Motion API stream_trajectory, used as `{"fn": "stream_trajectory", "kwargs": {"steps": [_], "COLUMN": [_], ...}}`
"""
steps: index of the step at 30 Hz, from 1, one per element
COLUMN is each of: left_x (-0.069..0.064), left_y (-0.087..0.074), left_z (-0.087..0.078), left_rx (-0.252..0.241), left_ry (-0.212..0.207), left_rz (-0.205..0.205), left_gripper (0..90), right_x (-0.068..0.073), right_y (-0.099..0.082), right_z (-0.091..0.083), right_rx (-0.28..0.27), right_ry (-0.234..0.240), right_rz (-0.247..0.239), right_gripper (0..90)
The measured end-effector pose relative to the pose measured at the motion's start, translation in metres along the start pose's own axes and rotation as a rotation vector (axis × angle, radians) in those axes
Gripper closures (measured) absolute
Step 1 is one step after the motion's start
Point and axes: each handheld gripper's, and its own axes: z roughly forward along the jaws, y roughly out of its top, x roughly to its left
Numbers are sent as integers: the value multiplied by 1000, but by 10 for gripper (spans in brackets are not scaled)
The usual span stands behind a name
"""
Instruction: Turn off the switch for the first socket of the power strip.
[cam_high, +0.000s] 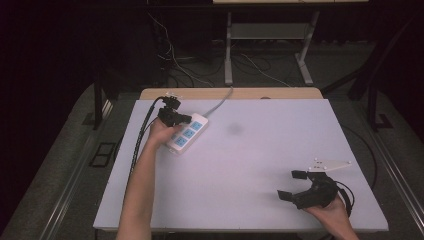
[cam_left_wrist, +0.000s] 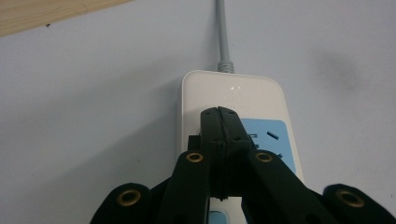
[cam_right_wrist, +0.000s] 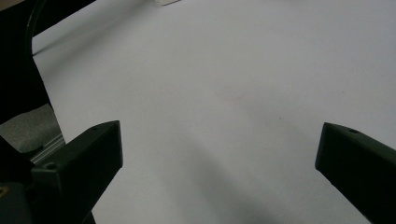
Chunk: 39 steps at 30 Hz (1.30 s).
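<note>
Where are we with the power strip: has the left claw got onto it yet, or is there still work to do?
Done: the left claw, jaws shut together, is over the white power strip, tips at its blue socket panel. In hand: it seems to press there; actual contact cannot be told. Left: the right claw waits open over bare table, far from the strip. No plug is visible in the sockets.

The high view looks forward and down over the whole table (cam_high: 250, 165) from the person's side. The 2 gripper views ride close above it; the left one shares the power strip (cam_left_wrist: 233, 98) with the high view (cam_high: 186, 134).
</note>
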Motion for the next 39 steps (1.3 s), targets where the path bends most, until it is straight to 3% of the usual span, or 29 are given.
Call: {"fn": "stream_trajectory", "kwargs": {"steps": [2,5,9,14,21,24,27,39], "left_x": [0,5,1,3,2,1,-2,-11], "left_y": [-1,-2,-1,-1,-2,0,2,6], "left_z": [0,0,1,1,1,-1,-4,-14], "left_rx": [-3,-10,2,-1,-10,-18,-23,-60], "left_ry": [0,-35,-3,-15,-15,-11,31,22], "left_rz": [-4,-54,-27,-48,-43,-22,-11,2], "left_gripper": [896,898,898,898,897,896,896,895], "right_x": [1,2,2,2,1,1,0,-1], "right_y": [0,-1,-1,0,0,0,0,1], "right_z": [-1,-1,1,1,1,0,-1,0], "right_rx": [-2,-1,4,3,-2,-5,-10,-9], "right_ry": [1,3,5,4,2,0,-2,-6], "right_rz": [-1,-3,-7,-6,-2,-3,-2,-1], "right_gripper": [5,5,4,4,5,4,5,4]}}
